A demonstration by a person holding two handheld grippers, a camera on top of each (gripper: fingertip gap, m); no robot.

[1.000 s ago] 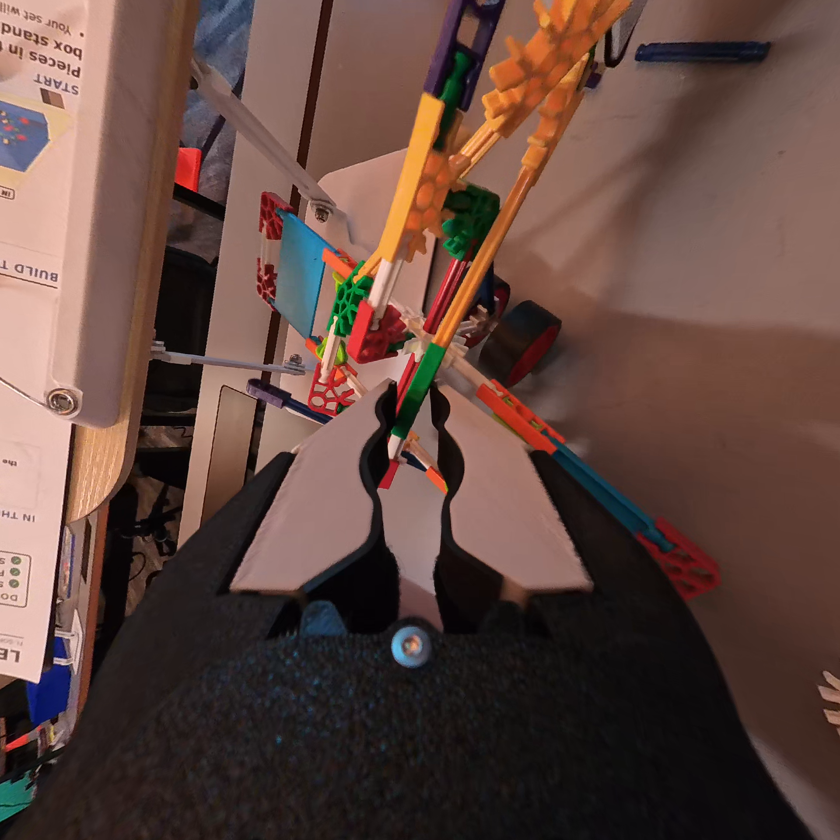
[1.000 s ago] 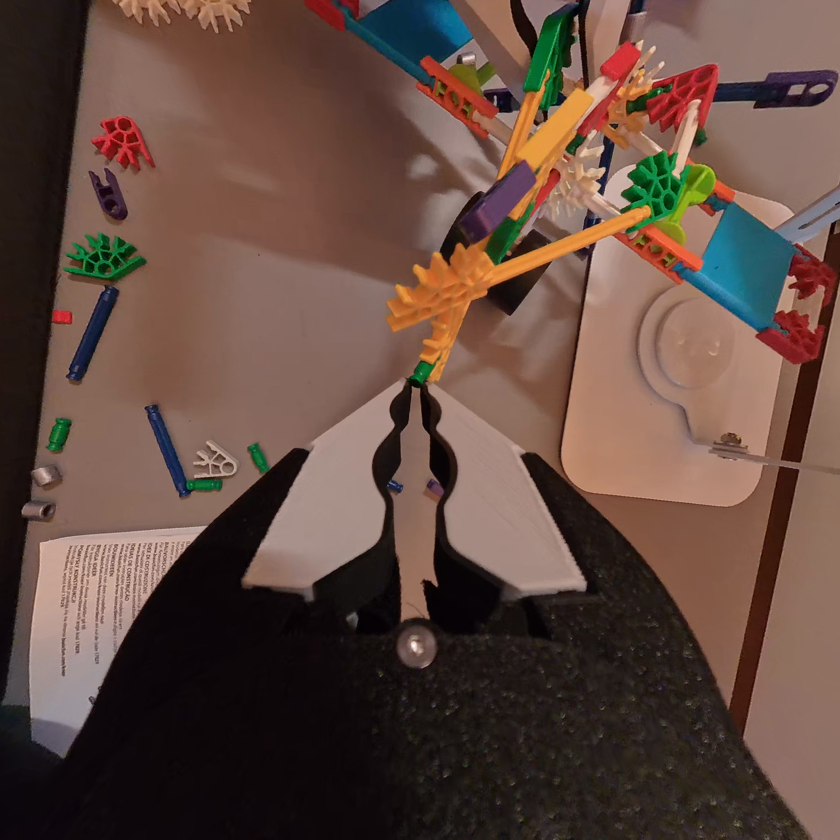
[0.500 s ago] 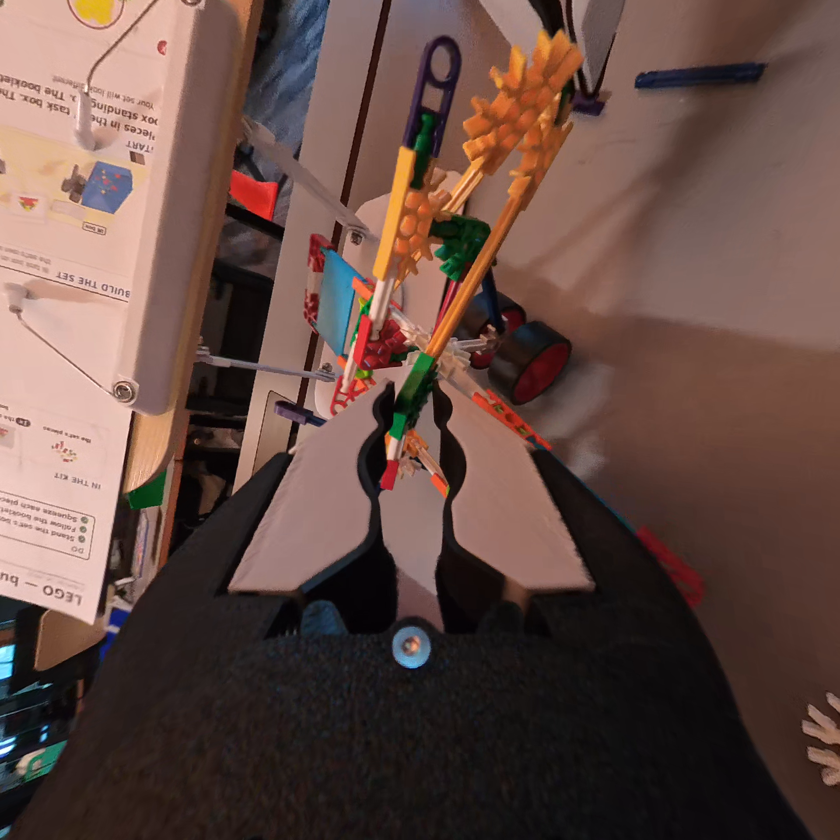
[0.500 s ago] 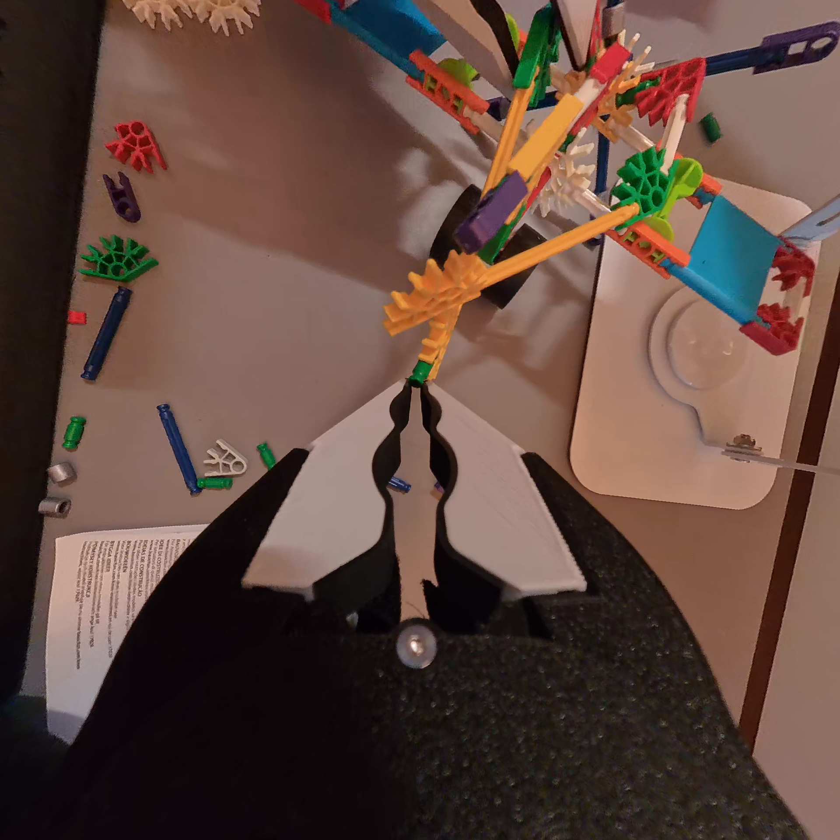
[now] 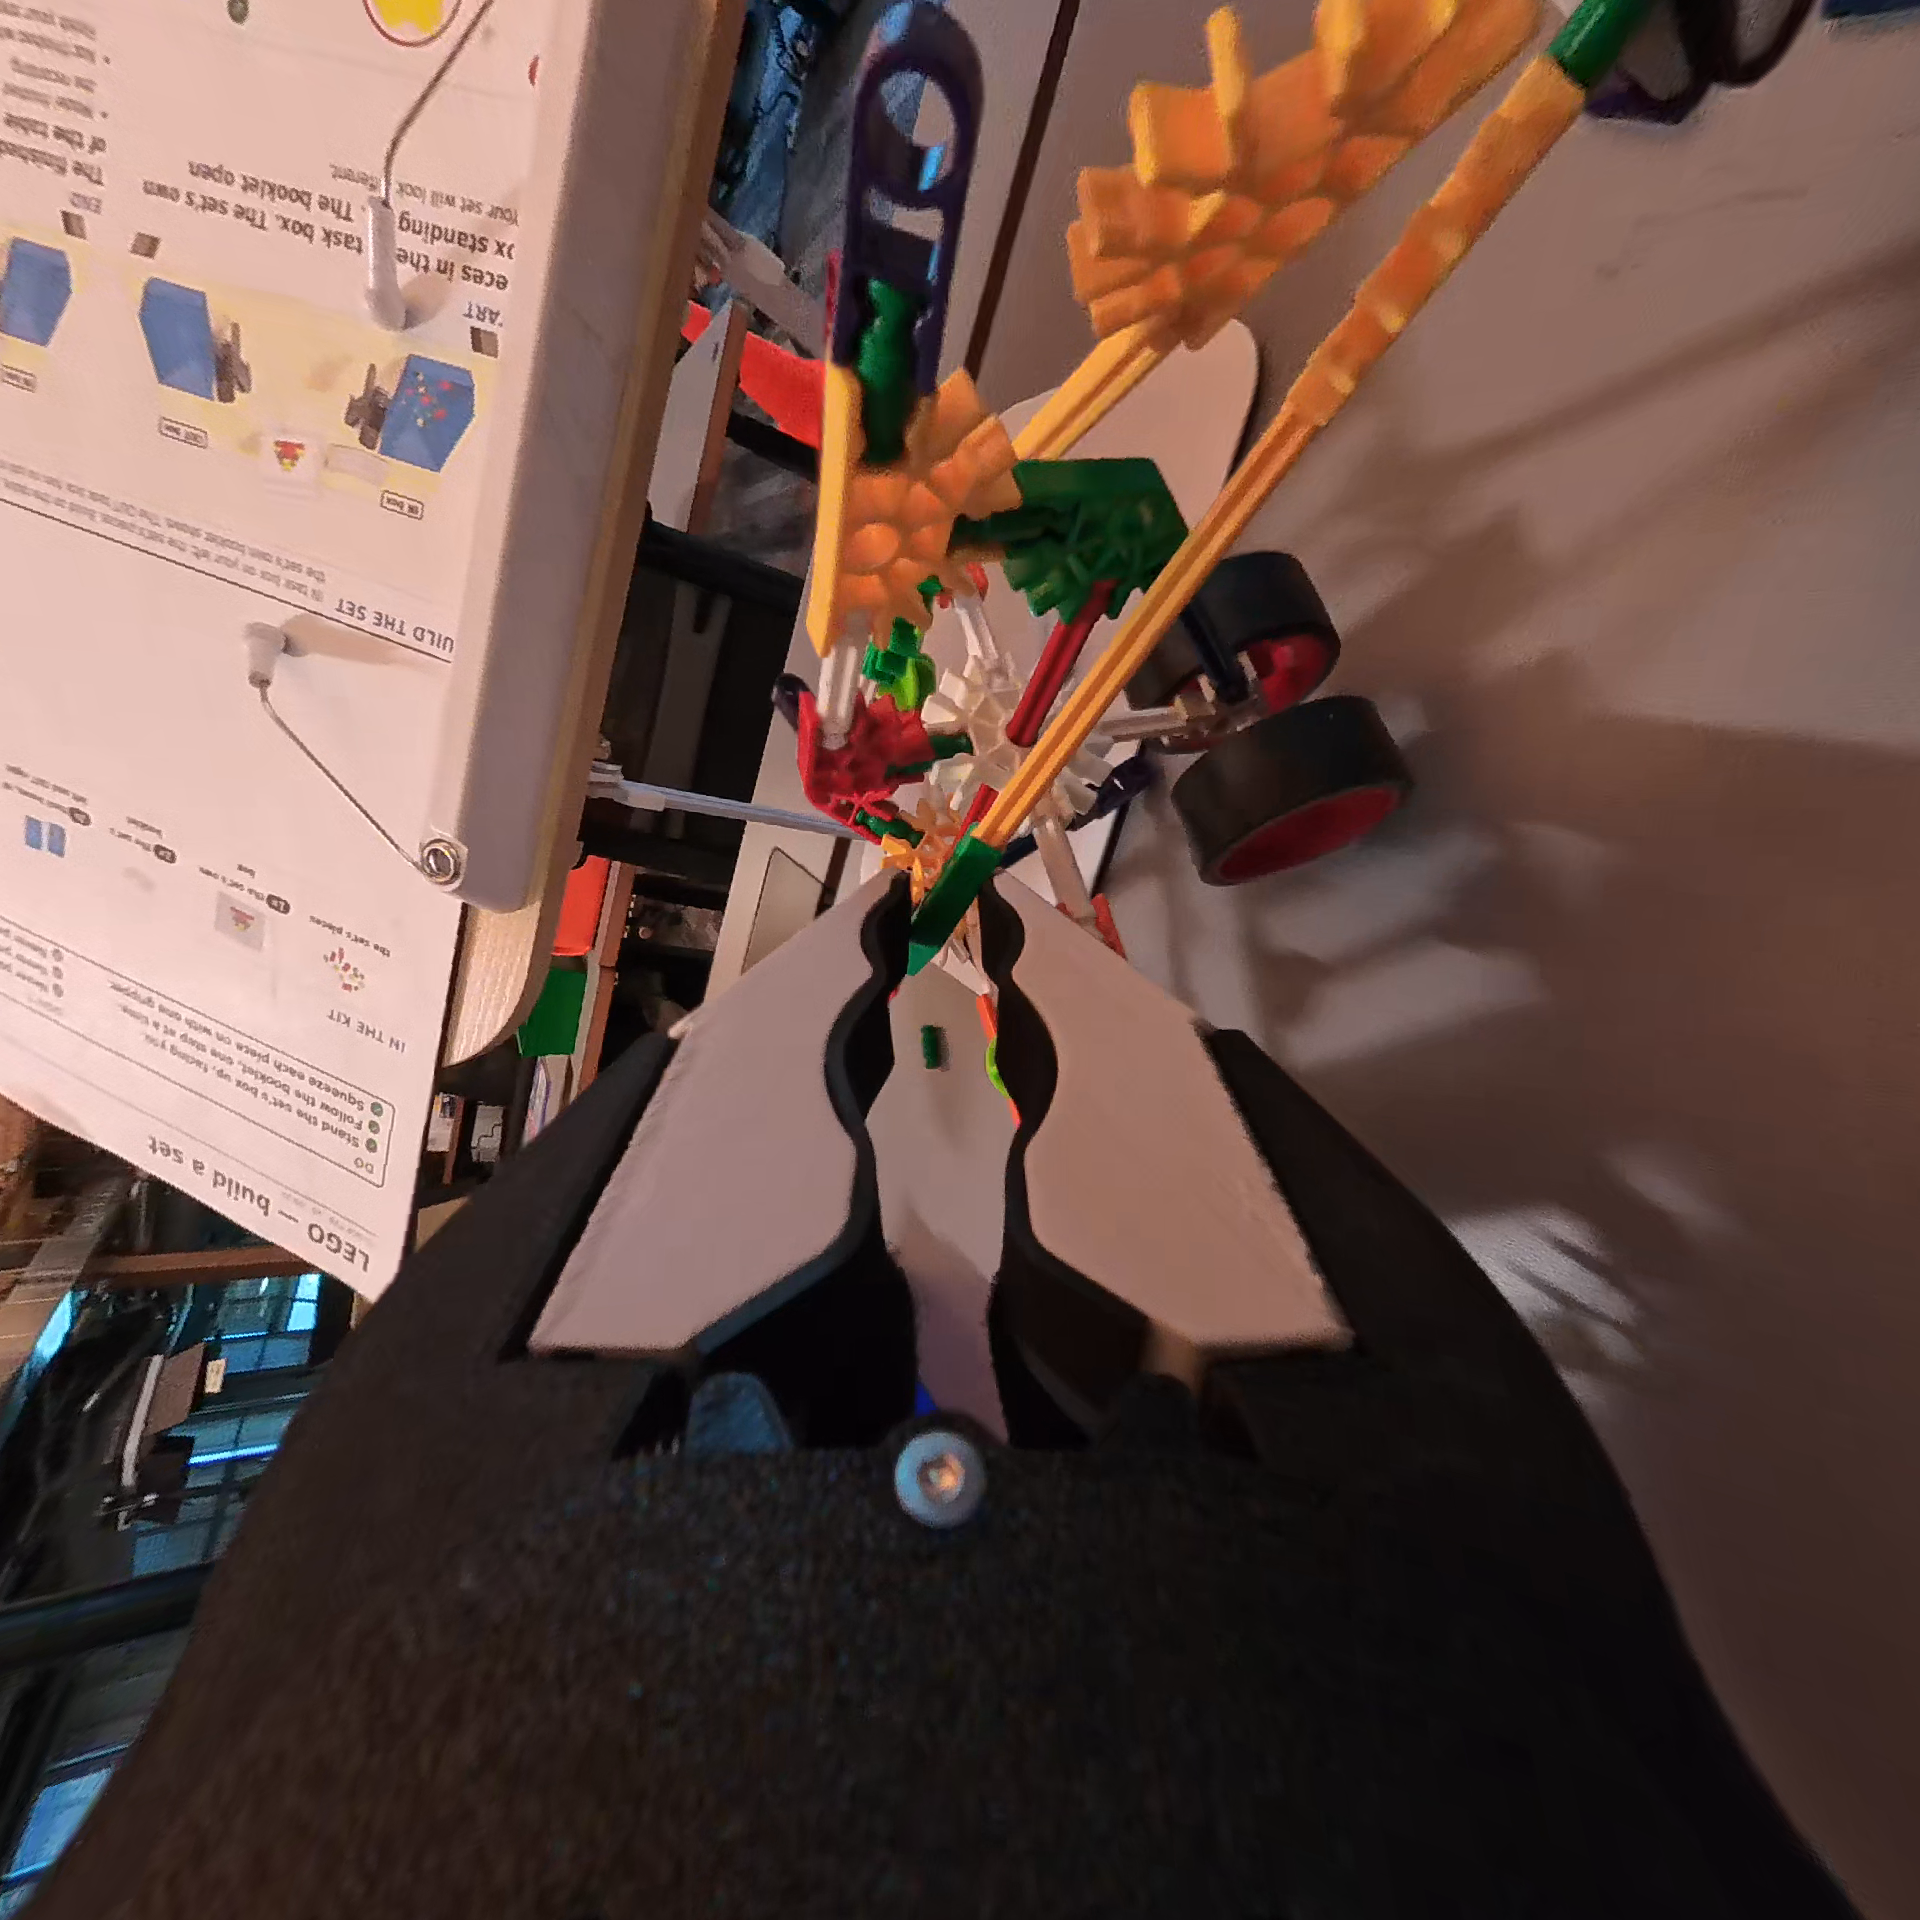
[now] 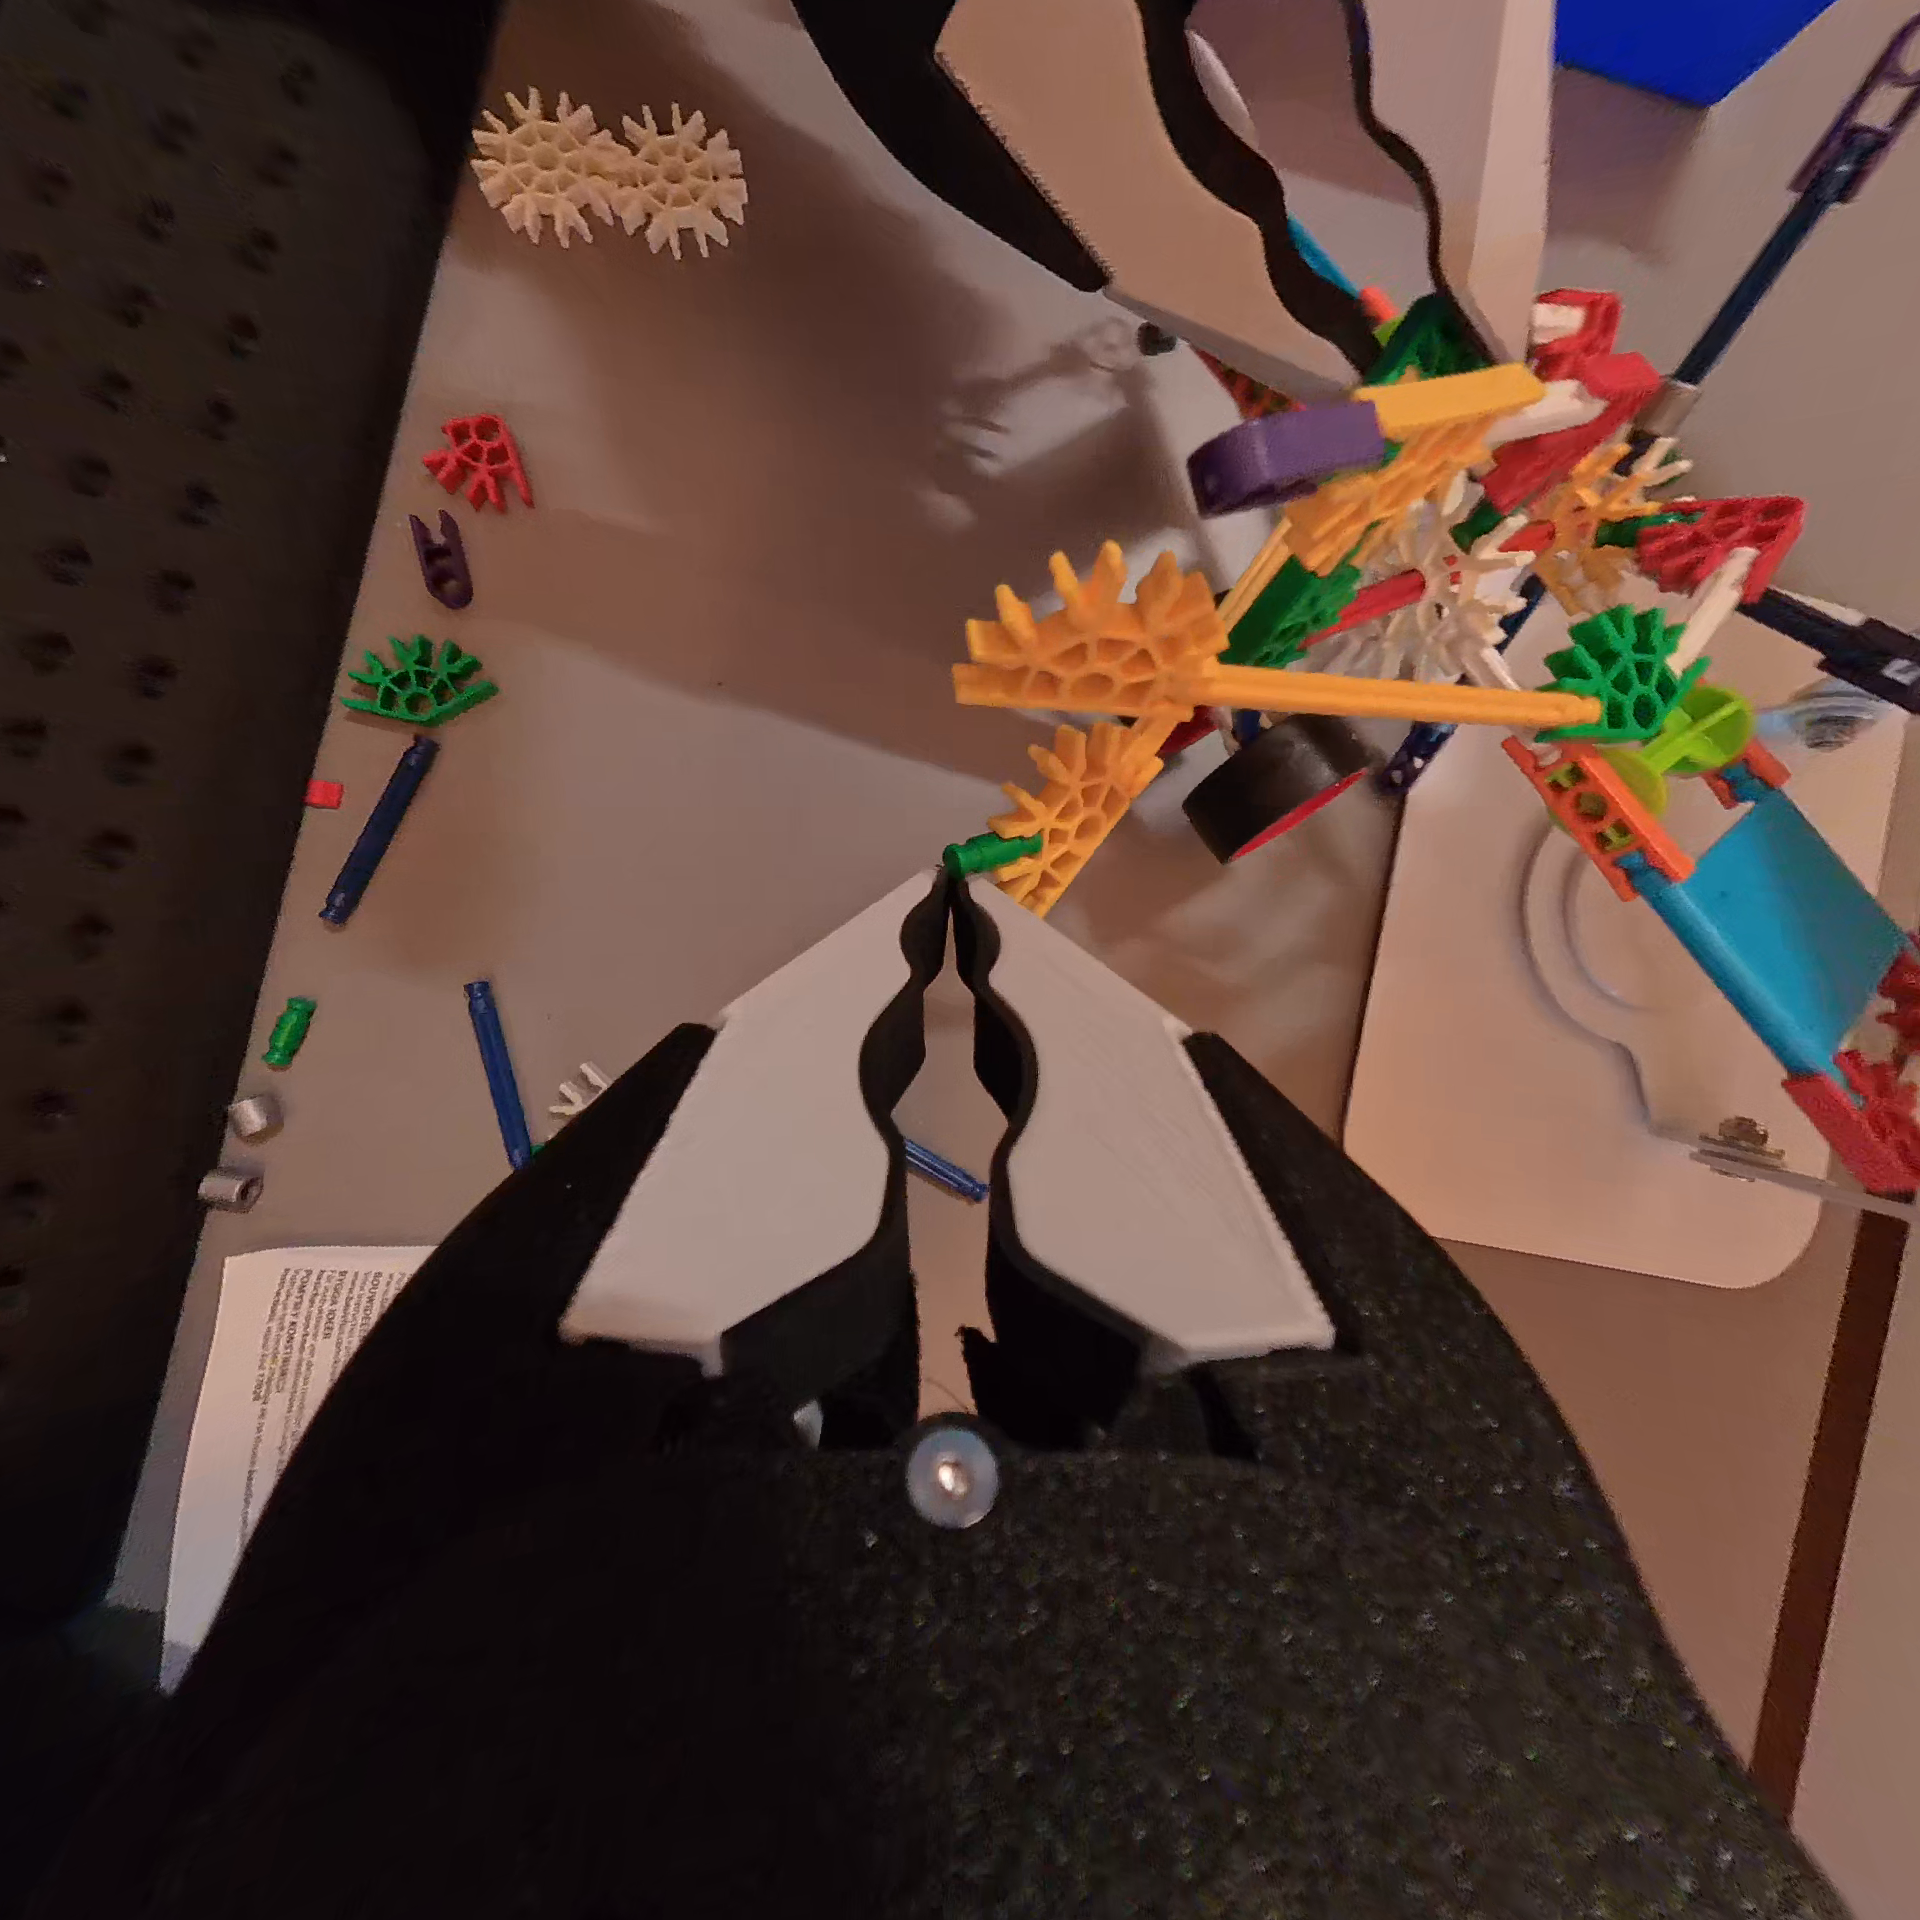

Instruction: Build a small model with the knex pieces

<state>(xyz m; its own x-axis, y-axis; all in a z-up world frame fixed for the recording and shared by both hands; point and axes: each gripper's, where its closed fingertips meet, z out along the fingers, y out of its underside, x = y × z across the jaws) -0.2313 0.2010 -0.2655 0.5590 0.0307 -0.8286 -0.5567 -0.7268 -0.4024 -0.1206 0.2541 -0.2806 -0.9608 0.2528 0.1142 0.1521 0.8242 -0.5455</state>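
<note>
Left gripper: jaws closed on a green connector at the near end of the rod-and-connector model. A long yellow rod runs away from that connector to the upper right. The model is carried clear of the worktop by this grip, which appears to serve as the anchor hold.

Right gripper: jaws drawn together at the tips, pinching the end of a short green rod. That rod is seated in a yellow fan connector at the model's outer end. Whether the tips hold the rod firmly or merely meet against it cannot be settled; the contact is small and slightly blurred. Holding the model at two opposite ends would steady it while the small rod is worked at its socket.

View differences:
- The right wrist view alone shows the loose stock on the worktop: two white snowflake connectors, a red connector, a purple clip, a green fan connector, blue rods, grey spacers and a printed leaflet. It also shows the model's blue panel over a white base plate, and the left gripper entering from above.
- The left wrist view alone shows the two black wheels with red hubs and an instruction board standing at the left edge.
</note>
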